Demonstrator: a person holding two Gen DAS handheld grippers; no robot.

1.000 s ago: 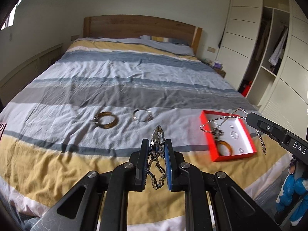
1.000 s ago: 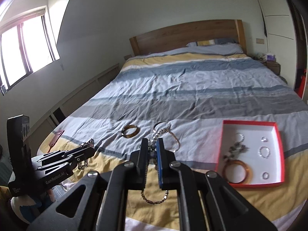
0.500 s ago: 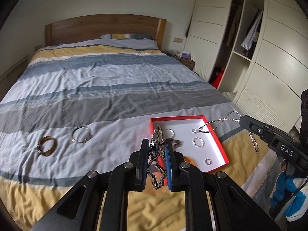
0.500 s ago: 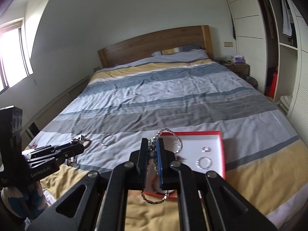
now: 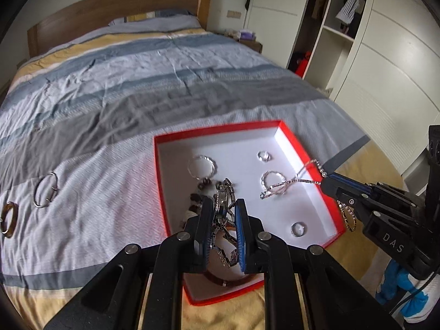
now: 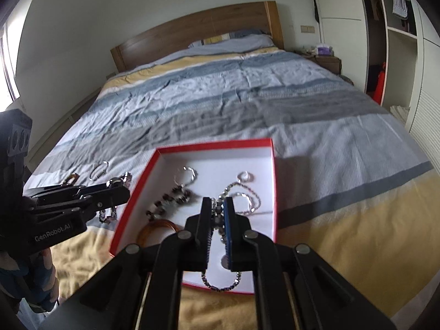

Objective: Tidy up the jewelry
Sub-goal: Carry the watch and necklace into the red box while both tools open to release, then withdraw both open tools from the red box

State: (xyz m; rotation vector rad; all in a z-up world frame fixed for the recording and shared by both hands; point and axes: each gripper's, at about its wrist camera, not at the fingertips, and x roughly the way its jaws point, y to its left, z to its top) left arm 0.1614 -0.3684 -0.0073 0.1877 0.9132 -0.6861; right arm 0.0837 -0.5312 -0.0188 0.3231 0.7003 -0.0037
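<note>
Left wrist view
Left gripper [image 5: 224, 214]: jaws narrow, clamped on a silver link watch [image 5: 225, 196] above the red box [image 5: 217, 130].
Box contents: rings, a thin bangle, dark beads.
Bedspread [image 5: 110, 82]: silver bangle [image 5: 46, 189] and brown bangle [image 5: 8, 217] lie left of the box.

Right wrist view
Right gripper [image 6: 217, 206]: jaws narrow, pinching a beaded chain necklace [image 6: 220, 284] that dangles over the box's near edge.
</note>
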